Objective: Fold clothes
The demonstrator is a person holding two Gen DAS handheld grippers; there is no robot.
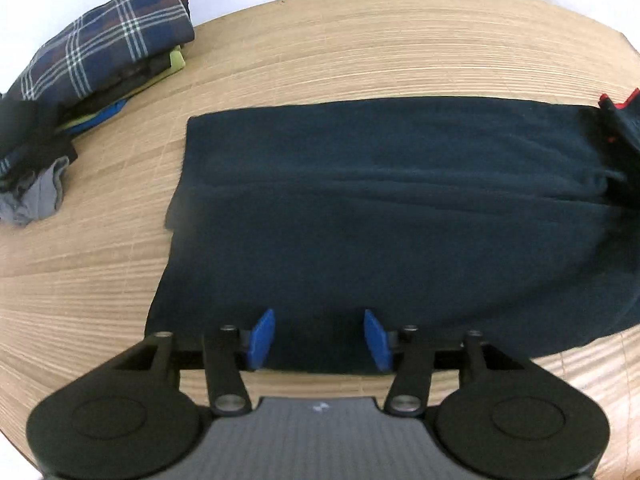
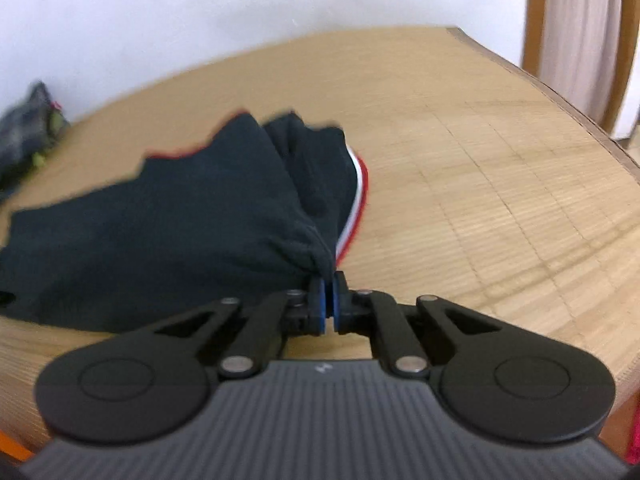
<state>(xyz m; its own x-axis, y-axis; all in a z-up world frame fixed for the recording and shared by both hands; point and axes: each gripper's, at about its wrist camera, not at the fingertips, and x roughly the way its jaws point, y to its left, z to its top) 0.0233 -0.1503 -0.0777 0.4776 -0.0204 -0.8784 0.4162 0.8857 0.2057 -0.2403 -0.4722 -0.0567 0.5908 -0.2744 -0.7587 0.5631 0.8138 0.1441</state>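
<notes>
A dark navy garment [image 1: 380, 208] lies spread flat on the wooden table [image 1: 360, 48]. My left gripper [image 1: 319, 334] is open, its blue pads [image 1: 262, 336] just over the garment's near edge, holding nothing. In the right wrist view my right gripper [image 2: 329, 300] is shut on a bunched corner of the same navy garment [image 2: 180, 220], lifting it slightly. A red and white striped trim [image 2: 356, 204] shows along the garment's right edge. The right gripper also appears at the far right edge of the left wrist view [image 1: 624, 128].
A stack of folded clothes with a plaid piece on top [image 1: 108, 52] sits at the table's far left, with a grey and black garment [image 1: 32, 176] beside it. A white wall is behind. A wooden frame [image 2: 536, 40] stands beyond the table's right edge.
</notes>
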